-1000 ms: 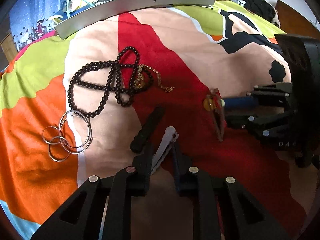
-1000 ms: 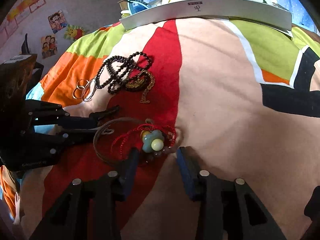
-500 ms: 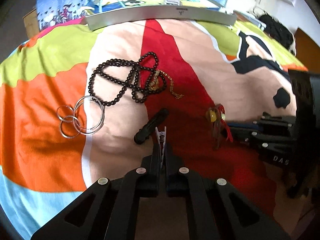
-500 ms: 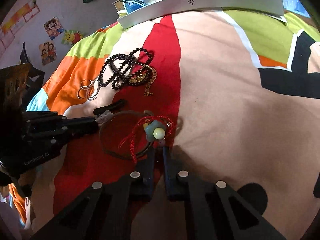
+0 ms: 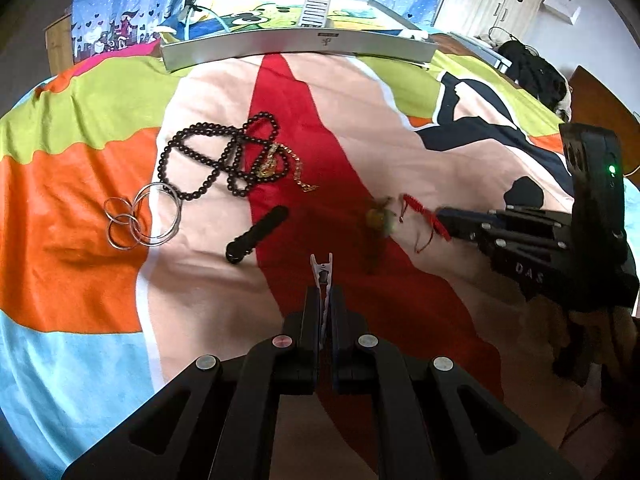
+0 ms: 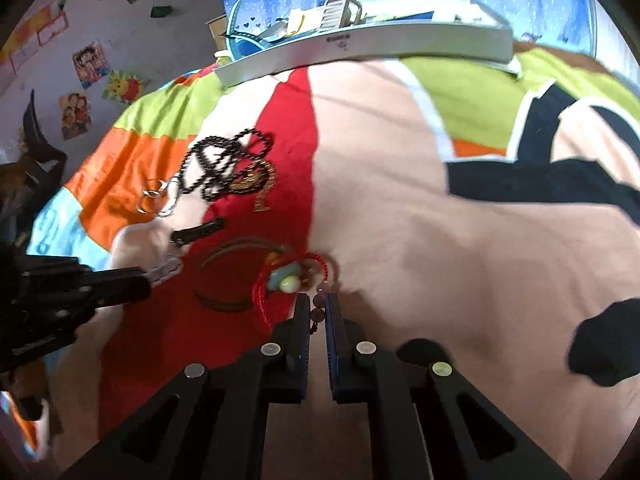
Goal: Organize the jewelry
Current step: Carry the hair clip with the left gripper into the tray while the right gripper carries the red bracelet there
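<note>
- A bed cover in bold patches of orange, lime green, red, peach, pale blue and navy spreads across the bed.
- A long grey tray lies at the far edge of the bed cover, with a small logo on its front wall.
- A white ribbed rack stands just behind the grey tray.
- A blue curtain with white dots hangs beyond the tray.
- A black bag sits at the far right corner of the bed cover.
- Cartoon stickers dot the pale wall to the left of the bed cover.
- White cupboard doors stand behind the black bag.
</note>
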Action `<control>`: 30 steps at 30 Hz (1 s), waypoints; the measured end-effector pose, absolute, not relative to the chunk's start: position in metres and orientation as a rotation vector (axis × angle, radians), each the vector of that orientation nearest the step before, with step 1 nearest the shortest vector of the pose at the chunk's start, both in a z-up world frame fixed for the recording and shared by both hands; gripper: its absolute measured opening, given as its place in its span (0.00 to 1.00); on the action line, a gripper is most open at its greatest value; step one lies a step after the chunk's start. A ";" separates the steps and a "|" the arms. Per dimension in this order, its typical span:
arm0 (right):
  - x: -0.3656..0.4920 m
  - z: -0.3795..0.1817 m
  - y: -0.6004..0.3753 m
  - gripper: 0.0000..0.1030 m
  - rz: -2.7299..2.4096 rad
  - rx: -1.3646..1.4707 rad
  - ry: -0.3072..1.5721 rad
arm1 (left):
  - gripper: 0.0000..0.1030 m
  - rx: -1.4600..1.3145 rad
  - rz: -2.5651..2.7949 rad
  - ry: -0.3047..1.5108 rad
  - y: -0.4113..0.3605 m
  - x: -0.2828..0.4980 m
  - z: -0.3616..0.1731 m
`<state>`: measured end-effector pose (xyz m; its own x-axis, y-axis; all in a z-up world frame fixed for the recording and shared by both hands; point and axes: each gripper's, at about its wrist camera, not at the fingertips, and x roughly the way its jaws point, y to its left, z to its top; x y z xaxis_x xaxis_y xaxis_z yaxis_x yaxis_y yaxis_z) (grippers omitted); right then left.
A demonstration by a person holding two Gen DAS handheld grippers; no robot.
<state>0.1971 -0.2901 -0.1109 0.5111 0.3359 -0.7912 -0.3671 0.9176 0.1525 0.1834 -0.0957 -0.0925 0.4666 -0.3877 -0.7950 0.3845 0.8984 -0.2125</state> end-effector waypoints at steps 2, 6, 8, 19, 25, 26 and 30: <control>0.197 -0.109 -0.293 0.07 0.396 -0.056 0.930 | 0.02 -0.008 -0.475 0.976 -0.098 0.182 -0.093; 0.201 -0.108 -0.303 0.07 0.371 -0.023 0.929 | 0.02 -0.027 -0.470 0.973 -0.098 0.182 -0.094; 0.202 -0.105 -0.306 0.07 0.368 -0.007 0.918 | 0.02 -0.039 -0.468 0.969 -0.098 0.182 -0.093; 0.196 -0.087 -0.305 0.07 0.369 -0.002 0.819 | 0.02 -0.072 -0.459 0.916 -0.101 0.185 -0.076; 0.191 -0.074 -0.303 0.07 0.357 -0.025 0.729 | 0.02 -0.084 -0.456 0.863 -0.100 0.194 -0.059; 0.191 -0.072 -0.303 0.07 0.357 -0.027 0.716 | 0.02 -0.087 -0.453 0.850 -0.100 0.198 -0.054; 0.194 -0.057 -0.300 0.07 0.353 -0.041 0.631 | 0.02 -0.087 -0.442 0.791 -0.101 0.218 -0.033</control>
<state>0.1943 -0.3001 -0.0566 0.7503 0.3104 -0.5838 -0.3349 0.9397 0.0692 0.2182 -0.1010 -0.0325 0.6169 -0.4160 -0.6681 0.3516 0.9051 -0.2390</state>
